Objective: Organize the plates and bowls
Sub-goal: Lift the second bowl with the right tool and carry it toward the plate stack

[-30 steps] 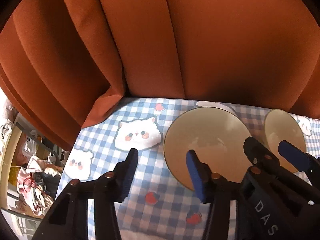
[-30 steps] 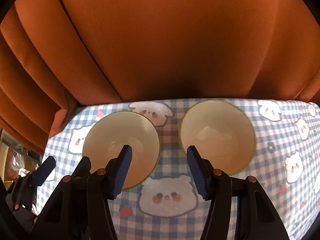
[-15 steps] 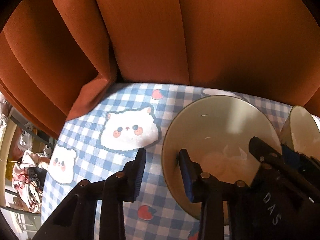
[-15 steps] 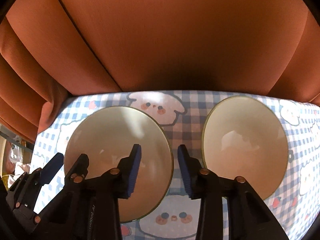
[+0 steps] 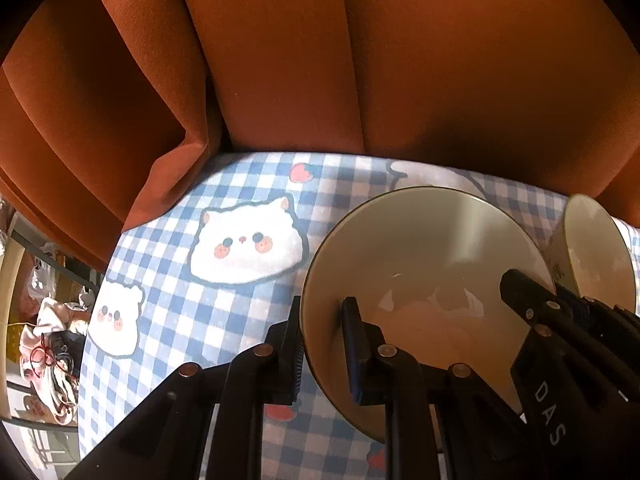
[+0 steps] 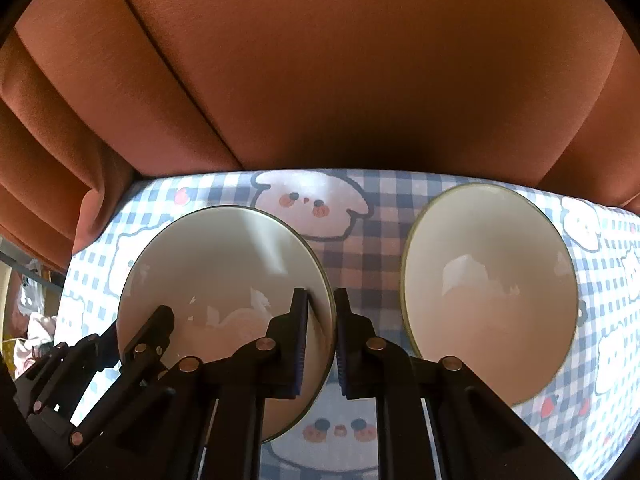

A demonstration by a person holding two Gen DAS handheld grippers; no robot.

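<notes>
We count two cream bowls: one at nine o'clock (image 6: 224,280), one at three o'clock (image 6: 488,280). Two grippers: left gripper (image 5: 324,344), right gripper (image 6: 322,336).

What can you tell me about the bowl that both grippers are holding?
The left bowl is round, glossy and cream inside, with a thin dark rim; it looks ceramic and empty. It sits upright on the checked tablecloth, beside a second bowl, apart from it. The left hand-held gripper has just closed on its left rim, the right hand-held gripper on its right rim, each with one finger inside and one outside.
</notes>
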